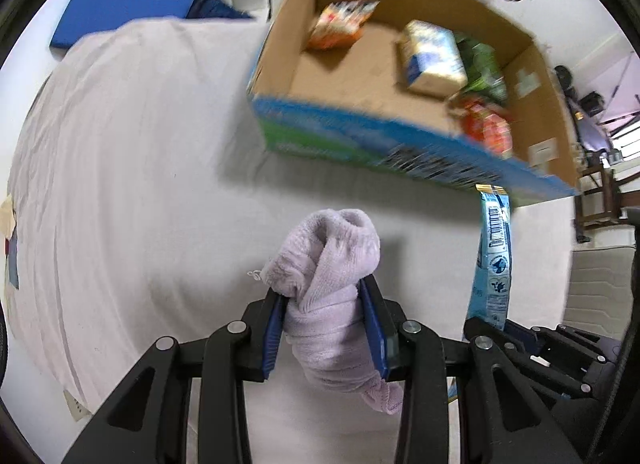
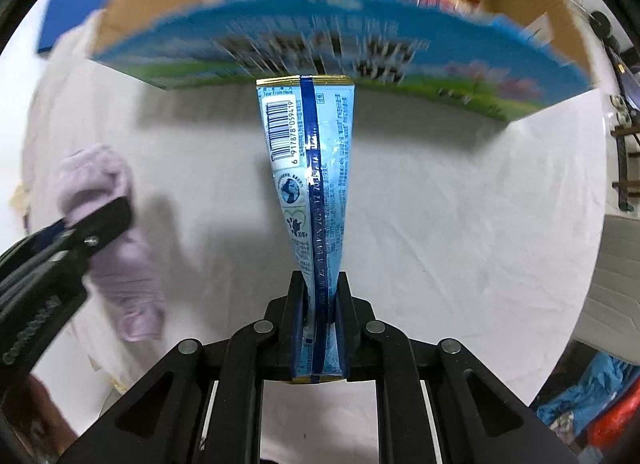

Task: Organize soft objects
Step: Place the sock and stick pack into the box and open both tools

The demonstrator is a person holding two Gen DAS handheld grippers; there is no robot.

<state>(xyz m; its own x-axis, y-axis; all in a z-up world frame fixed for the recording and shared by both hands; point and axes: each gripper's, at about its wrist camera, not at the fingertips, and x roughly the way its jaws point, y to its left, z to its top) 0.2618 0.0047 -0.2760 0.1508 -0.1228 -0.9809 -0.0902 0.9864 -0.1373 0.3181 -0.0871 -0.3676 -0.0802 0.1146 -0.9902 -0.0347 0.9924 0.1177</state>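
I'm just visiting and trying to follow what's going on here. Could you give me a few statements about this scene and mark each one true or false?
1. The left gripper is closed on a lilac fluffy cloth. True.
2. The right gripper is empty. False: it pinches a light blue packet with a barcode.
3. The cardboard box is empty. False: several packets lie inside, among them an orange one.
4. The table is covered with a pale cloth. True.
5. The lilac cloth already lies in the box. False: it is held outside the box, above the table.
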